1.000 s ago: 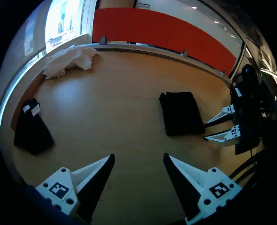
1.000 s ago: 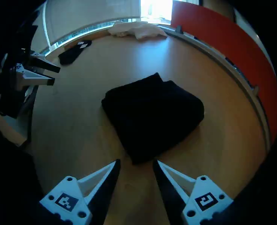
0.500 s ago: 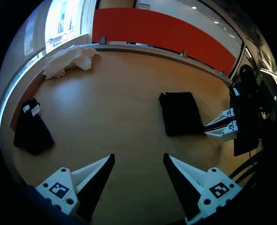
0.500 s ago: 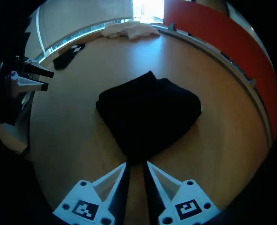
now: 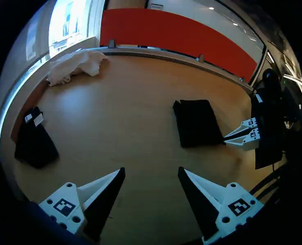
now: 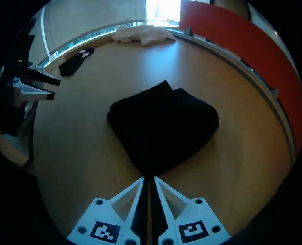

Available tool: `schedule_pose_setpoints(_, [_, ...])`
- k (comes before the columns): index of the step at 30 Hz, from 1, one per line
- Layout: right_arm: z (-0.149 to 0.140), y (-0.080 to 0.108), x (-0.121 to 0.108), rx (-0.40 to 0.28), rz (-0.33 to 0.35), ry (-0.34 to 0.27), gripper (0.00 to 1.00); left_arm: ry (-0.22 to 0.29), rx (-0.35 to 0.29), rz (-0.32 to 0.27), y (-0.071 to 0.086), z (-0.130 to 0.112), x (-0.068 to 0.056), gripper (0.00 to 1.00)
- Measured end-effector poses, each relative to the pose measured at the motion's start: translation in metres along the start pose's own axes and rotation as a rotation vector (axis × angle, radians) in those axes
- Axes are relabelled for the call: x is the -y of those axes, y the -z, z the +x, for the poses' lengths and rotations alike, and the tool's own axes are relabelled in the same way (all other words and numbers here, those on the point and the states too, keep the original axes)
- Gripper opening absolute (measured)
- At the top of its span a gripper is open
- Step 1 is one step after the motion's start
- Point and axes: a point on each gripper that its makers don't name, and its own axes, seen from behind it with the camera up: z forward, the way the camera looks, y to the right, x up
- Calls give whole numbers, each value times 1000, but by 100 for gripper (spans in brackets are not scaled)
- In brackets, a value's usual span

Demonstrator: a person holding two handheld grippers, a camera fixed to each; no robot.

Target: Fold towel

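On the wooden table [image 6: 240,143], the task reads as largely complete. The towel [image 6: 163,122] lies near the middle of the surface as a compact, thick block of several layers, so the main folds are judged to be done. What remains is judged to be one more fold or a final adjustment at the near corner.

Towel condition:
- Colour: black, with no visible pattern.
- Shape: roughly rectangular, with rounded, bulky edges and a slight peak at the far edge.
- Position: flat on the table, well apart from the heap of white cloth [image 5: 75,65] at the far edge and from the small black item [image 5: 34,141] beside the window side.

Gripper condition:
- Right gripper [image 6: 149,181]: fingers are drawn together to a thin slit, with the tips at the near corner of the towel. They appear to pinch that corner. How much fabric sits between them cannot be confirmed.
- Left gripper [image 5: 151,168]: fingers are spread wide and hold nothing. It hangs over bare table, well apart from the towel.
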Motion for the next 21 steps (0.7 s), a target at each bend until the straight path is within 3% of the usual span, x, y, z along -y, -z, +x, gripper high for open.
schedule_pose_setpoints(8, [31, 19, -6, -63, -21, 20, 2, -6, -11, -4, 0, 5, 0, 96])
schedule_pose_setpoints(21, [110, 65, -22, -204, -67, 61, 2, -26, -45, -20, 3, 22, -4, 96])
